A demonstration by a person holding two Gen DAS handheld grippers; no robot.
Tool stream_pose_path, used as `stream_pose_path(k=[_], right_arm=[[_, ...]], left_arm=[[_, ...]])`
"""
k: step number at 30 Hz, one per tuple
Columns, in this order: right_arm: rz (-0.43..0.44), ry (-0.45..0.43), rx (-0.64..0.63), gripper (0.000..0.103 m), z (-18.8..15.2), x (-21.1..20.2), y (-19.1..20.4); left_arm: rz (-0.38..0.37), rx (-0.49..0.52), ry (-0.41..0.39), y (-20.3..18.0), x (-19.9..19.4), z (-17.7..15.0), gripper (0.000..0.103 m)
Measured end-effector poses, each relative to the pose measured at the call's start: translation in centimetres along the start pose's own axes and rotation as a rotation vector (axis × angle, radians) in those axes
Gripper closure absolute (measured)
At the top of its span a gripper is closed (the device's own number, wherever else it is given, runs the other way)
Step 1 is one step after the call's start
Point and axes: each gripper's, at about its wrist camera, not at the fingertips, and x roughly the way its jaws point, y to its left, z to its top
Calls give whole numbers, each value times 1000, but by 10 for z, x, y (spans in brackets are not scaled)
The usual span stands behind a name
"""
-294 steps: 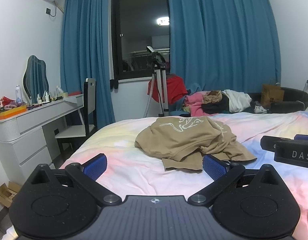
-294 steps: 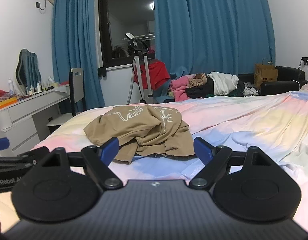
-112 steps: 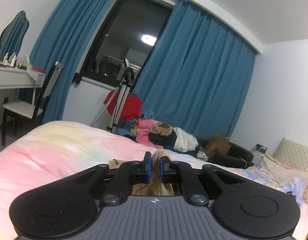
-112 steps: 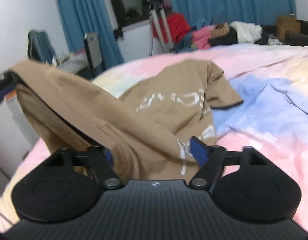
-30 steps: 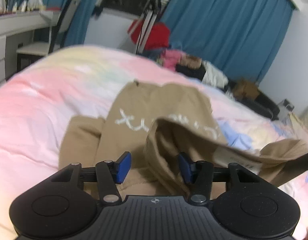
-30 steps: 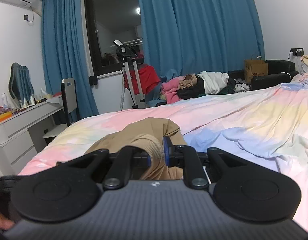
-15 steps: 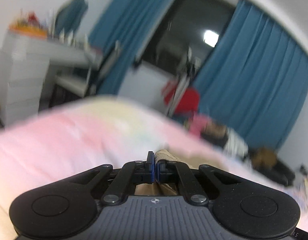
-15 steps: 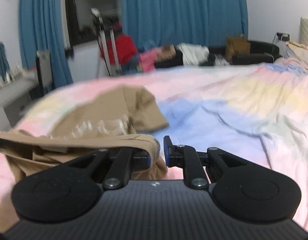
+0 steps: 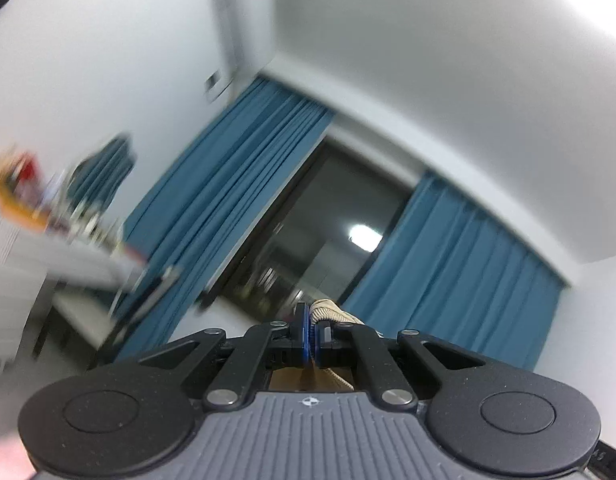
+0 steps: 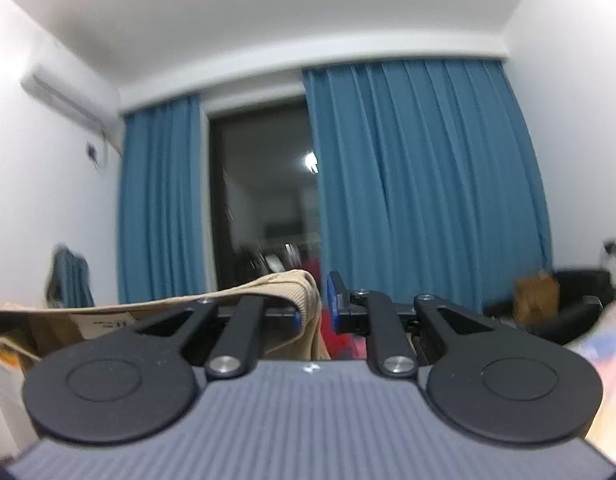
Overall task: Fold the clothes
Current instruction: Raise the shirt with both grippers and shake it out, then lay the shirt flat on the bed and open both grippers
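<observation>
Up toward the ceiling, both grippers (image 9: 312, 330) (image 10: 316, 307) tilt, jaws pinching the tan shirt (image 10: 284, 284).

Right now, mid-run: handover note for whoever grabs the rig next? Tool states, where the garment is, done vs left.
Left tool: shut on the tan shirt, a ribbed edge pinched between the pads.
Right tool: jaws narrowly apart with the shirt's ribbed edge draped between them; whether it truly clamps the cloth cannot be told.
Shirt: hangs between the two tools, its edge running leftward from the right tool. Both cameras tilt up at the blue curtains and the ceiling, so the bed is hardly in view.
Done: shirt picked up by two points.
Left: lay it flat, then make every fold; none is visible yet.
</observation>
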Motion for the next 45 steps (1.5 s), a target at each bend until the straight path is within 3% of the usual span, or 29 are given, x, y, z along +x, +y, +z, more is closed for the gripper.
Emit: stream_pose_path(k=[2, 8, 12, 15, 18, 22, 24, 28, 32, 36, 39, 42, 44, 45], right_arm=[[17, -18, 8, 88, 28, 1, 1], [23, 11, -7, 88, 49, 26, 0], [27, 30, -16, 88, 63, 42, -2], [30, 44, -23, 88, 74, 54, -3], [33, 59, -31, 88, 84, 67, -4], [-19, 171, -58, 88, 13, 137, -10], [-47, 218, -79, 88, -29, 175, -16], [-90, 309, -87, 87, -129, 252, -40], [-148, 475, -114, 87, -250, 322, -63], [-180, 632, -114, 87, -355, 368, -87], [-197, 725, -125, 87, -406, 387, -93], [-194, 827, -128, 85, -446, 399, -97], [-159, 903, -121, 78, -459, 404, -94], [-134, 935, -120, 68, -463, 405, -91]], left_arm=[[-31, 23, -13, -23, 0, 40, 100], [-101, 74, -30, -77, 0, 119, 100], [-96, 129, -1, -91, 22, 125, 100], [-73, 153, 68, -83, 54, 104, 99], [-37, 167, 141, -62, 99, 63, 99], [19, 196, 217, -20, 180, -6, 96], [45, 212, 260, 0, 225, -45, 95], [109, 276, 352, 49, 303, -155, 91], [154, 348, 454, 104, 377, -270, 91], [209, 387, 608, 152, 422, -375, 91], [229, 436, 698, 186, 439, -432, 90], [264, 515, 783, 212, 454, -472, 68], [277, 584, 805, 218, 456, -486, 30], [253, 613, 831, 217, 453, -488, 22]])
